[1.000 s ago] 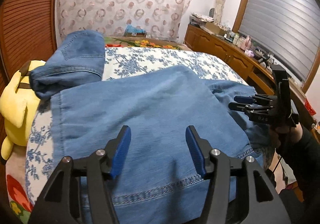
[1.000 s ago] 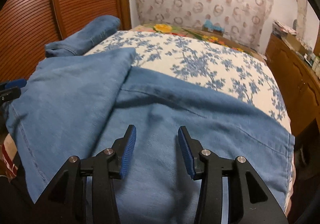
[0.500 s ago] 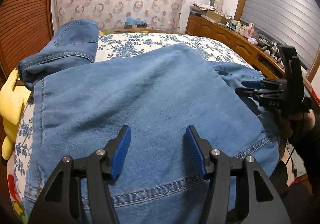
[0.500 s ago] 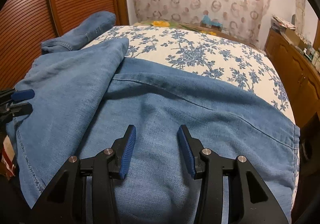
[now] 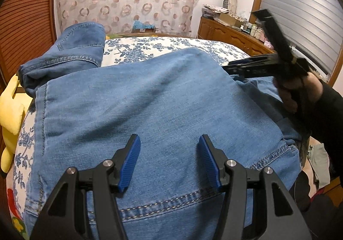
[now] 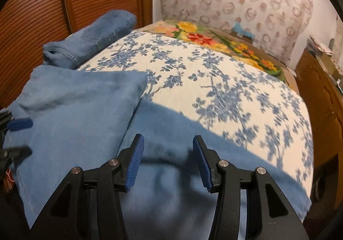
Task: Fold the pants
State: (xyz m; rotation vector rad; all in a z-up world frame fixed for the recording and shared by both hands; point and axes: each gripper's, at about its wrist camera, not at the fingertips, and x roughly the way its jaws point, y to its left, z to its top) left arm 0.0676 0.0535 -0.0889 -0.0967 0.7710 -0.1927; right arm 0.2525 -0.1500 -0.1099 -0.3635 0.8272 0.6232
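Light blue jeans [image 5: 150, 100] lie spread across the bed, one part folded over the rest [image 6: 75, 111]. My left gripper [image 5: 169, 139] hovers open over the denim just beyond the stitched waistband seam, nothing between its blue pads. My right gripper [image 6: 168, 154] is above the lower denim layer near its far edge. Its jaws are opening and hold nothing. In the left wrist view the right gripper [image 5: 233, 66] is blurred at the jeans' right edge, gripped by a person's hand [image 5: 293, 94]. The left gripper [image 6: 19, 136] shows at the right wrist view's left edge.
A second pair of jeans [image 5: 70, 51] lies bundled at the bed's far left corner, a yellow plush toy [image 5: 10, 107] beside it. The blue floral bedspread [image 6: 214, 89] stretches beyond. A wooden cabinet [image 5: 231, 34] runs along the right; a slatted wooden door [image 6: 42, 4] stands left.
My right gripper has risen and swung towards the far side, now blurred, its jaws slightly wider. My left gripper dropped a little closer to the denim, then held still.
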